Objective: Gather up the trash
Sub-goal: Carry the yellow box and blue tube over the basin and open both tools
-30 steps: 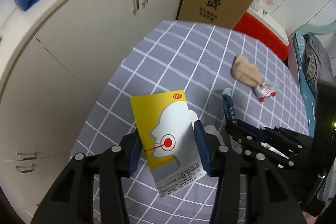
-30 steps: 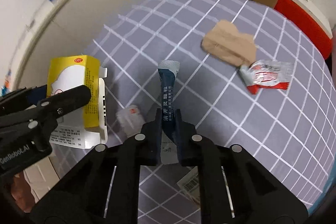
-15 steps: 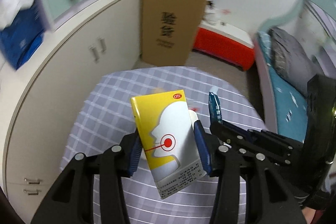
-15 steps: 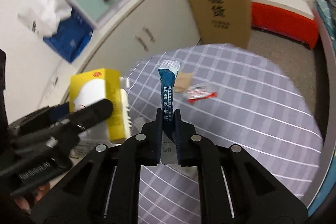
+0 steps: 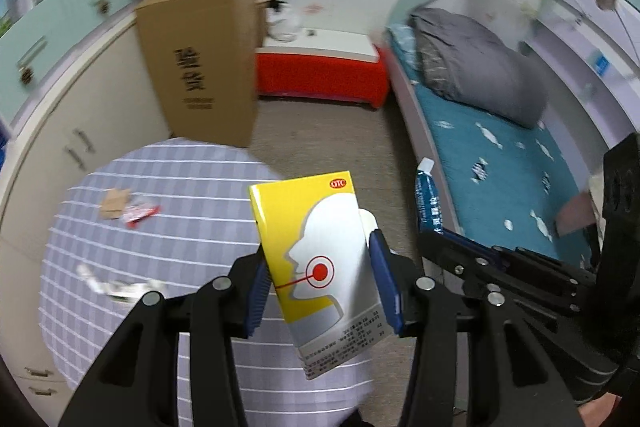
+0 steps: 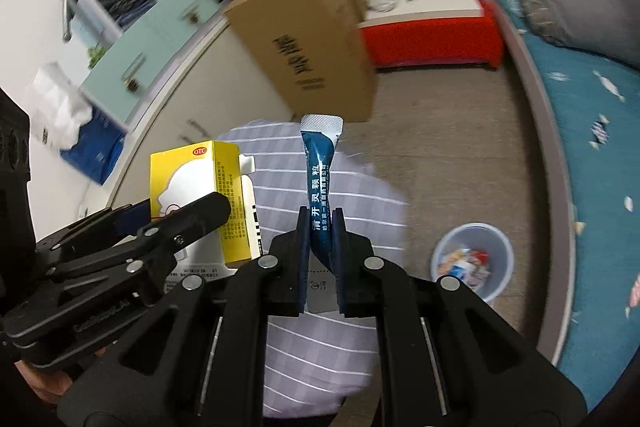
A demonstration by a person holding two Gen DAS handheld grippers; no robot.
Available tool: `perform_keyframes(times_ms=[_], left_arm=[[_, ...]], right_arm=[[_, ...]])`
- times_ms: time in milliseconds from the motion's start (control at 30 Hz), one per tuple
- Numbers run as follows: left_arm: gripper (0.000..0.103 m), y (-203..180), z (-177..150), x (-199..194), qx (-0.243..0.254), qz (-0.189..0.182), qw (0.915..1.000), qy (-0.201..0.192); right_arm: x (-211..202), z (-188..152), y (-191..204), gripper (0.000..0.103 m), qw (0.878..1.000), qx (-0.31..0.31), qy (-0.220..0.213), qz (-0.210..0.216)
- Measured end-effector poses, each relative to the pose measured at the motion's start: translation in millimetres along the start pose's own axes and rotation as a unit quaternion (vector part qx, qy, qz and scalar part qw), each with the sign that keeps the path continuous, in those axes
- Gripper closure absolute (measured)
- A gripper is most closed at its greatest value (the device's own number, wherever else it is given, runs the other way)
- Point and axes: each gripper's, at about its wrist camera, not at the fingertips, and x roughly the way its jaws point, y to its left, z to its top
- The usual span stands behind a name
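1. Bedroom scene: round checked table (image 5: 168, 187), cardboard box (image 5: 200, 67), bed (image 5: 500, 147), waste bin (image 6: 472, 263) on the floor by the bed.
2. Left gripper (image 5: 320, 287) clamped on yellow medicine box (image 5: 320, 259), held off the table.
3. Right gripper (image 6: 322, 251) pinched tight on blue sachet (image 6: 320, 179), also in the air.
4. Bin already has some wrappers in it.
5. Left to do: drop both items; red wrapper (image 5: 140, 215), brown paper scrap (image 5: 114, 203), white bits (image 5: 116, 285) lie uncollected on the table.

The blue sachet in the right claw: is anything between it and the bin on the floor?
Nothing visible. The sachet is clamped in the right claw; bare floor lies between the table edge and the open bin.
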Motion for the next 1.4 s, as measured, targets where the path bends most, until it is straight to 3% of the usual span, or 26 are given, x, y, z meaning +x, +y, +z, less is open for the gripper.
perform_keyframes(times_ms=[167,433,500,600,900,1400], left_arm=[[0.057,-68.4,6.9,17.0,0.037,-0.007,0.9993,-0.004],[0.057,-127.7,28.0,44.6,0.067,-0.015,0.9976,0.002],[0.057,-136.4,33.6,51.9,0.071,-0.018,0.9973,0.006],[0.057,-148.8,40.1,62.1,0.078,-0.017,0.9967,0.013],[0.057,-174.0,43.3,80.2,0.099,-0.02,0.9945,0.028],[0.054,-195.1,42.6,77.0,0.112,-0.039,0.9928,0.014]], right_arm=[[-31.6,0.9,-58.5,0.092,0.999,0.019,-0.019,-0.023],[-48.2,7.3,-128.3,0.089,0.996,0.055,-0.044,-0.049],[-46.2,9.1,-141.0,0.082,0.995,0.062,-0.046,-0.055],[-43.4,10.8,-161.5,0.049,0.994,0.082,-0.047,-0.058],[-60.6,8.0,-179.2,0.049,0.99,0.1,-0.063,-0.081],[-102.1,-4.6,-193.6,0.043,0.978,0.125,-0.114,-0.121]])
